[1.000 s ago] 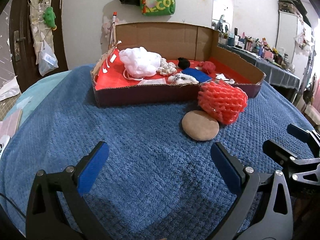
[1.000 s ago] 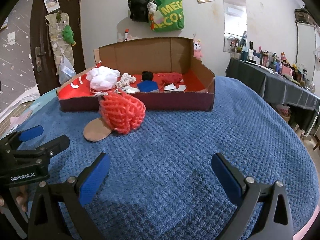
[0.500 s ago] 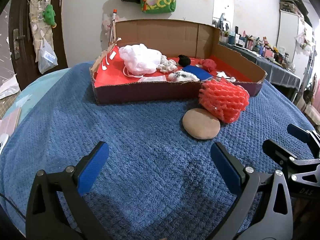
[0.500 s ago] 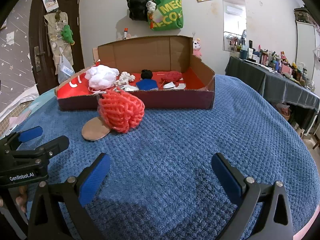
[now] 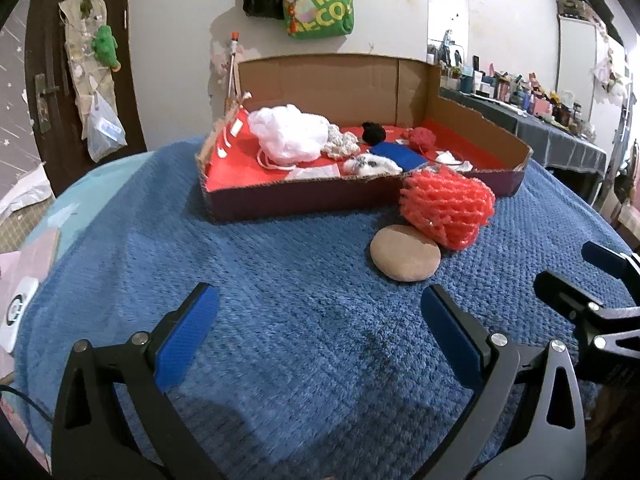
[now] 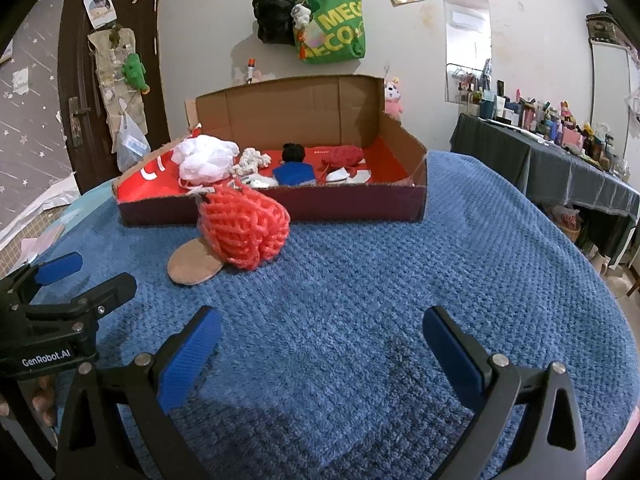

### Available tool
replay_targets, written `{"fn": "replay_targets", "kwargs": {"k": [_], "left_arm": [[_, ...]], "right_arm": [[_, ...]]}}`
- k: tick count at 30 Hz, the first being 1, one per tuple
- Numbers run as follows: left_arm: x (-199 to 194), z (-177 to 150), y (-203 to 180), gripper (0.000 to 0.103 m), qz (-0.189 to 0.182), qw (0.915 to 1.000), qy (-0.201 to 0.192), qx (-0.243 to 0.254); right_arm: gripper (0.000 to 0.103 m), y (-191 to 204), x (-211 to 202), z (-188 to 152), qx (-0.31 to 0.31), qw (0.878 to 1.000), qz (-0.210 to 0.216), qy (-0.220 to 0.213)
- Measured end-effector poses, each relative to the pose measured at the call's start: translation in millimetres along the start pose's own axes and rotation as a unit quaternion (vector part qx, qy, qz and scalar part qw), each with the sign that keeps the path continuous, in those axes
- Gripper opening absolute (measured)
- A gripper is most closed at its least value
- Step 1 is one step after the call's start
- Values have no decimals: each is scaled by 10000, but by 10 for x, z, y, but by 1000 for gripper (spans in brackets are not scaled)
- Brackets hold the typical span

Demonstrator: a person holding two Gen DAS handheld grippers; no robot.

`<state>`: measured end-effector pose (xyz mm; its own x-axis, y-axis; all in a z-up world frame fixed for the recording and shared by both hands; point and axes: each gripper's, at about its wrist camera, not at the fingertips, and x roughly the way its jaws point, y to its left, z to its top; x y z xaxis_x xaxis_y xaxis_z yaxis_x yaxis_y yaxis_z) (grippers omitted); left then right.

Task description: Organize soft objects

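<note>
A blue textured blanket (image 5: 280, 280) covers the surface. Nearest the viewer, the left gripper (image 5: 320, 320) hovers low over the blanket with its blue-padded fingers spread wide and nothing between them. Just to its right the right gripper (image 6: 320, 336) hovers at a similar height, also spread wide and empty. Each gripper shows at the edge of the other's view, so they sit side by side, close but apart. Fingertips of the person's hand (image 6: 42, 400) show under the left gripper's body in the right wrist view.

Farther off, in the middle of the blanket, lies a flat round tan pad (image 5: 405, 253). Touching its far right edge is a red foam net bundle (image 5: 447, 208), which rests against the near wall of the box.

Beyond these stands a shallow cardboard box (image 5: 300, 200) with a red floor, a low dark near wall and a tall brown far wall. Inside, from left to right: a white fluffy mesh bundle (image 5: 288, 136), a cream knitted piece (image 5: 342, 145), a small white and grey soft item (image 5: 372, 165) near the front wall, a black pom-pom (image 5: 373, 132) towards the back, a blue flat cloth (image 5: 398, 156), a red yarn ball (image 5: 421, 138), and small white pieces (image 5: 446, 157) at the right.

Farthest, a green tote bag (image 6: 330, 34) and a black bag (image 6: 274, 18) hang on the wall.
</note>
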<state>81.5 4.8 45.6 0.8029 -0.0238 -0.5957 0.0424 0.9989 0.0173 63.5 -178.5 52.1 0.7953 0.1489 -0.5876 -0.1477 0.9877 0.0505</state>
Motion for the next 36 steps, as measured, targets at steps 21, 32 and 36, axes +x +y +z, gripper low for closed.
{"fn": "replay_targets", "kwargs": {"k": [21, 32, 36], "left_arm": [[-1066, 93, 187, 103, 373, 9949, -918, -171], [-355, 154, 59, 103, -220, 9997, -36, -53], [-50, 263, 18, 103, -483, 9983, 305, 75]], "right_arm": [[103, 241, -783, 190, -388, 9954, 276, -830], [103, 158, -349, 368, -409, 9979, 389, -319], [103, 70, -115, 517, -412, 9977, 540, -30]]}}
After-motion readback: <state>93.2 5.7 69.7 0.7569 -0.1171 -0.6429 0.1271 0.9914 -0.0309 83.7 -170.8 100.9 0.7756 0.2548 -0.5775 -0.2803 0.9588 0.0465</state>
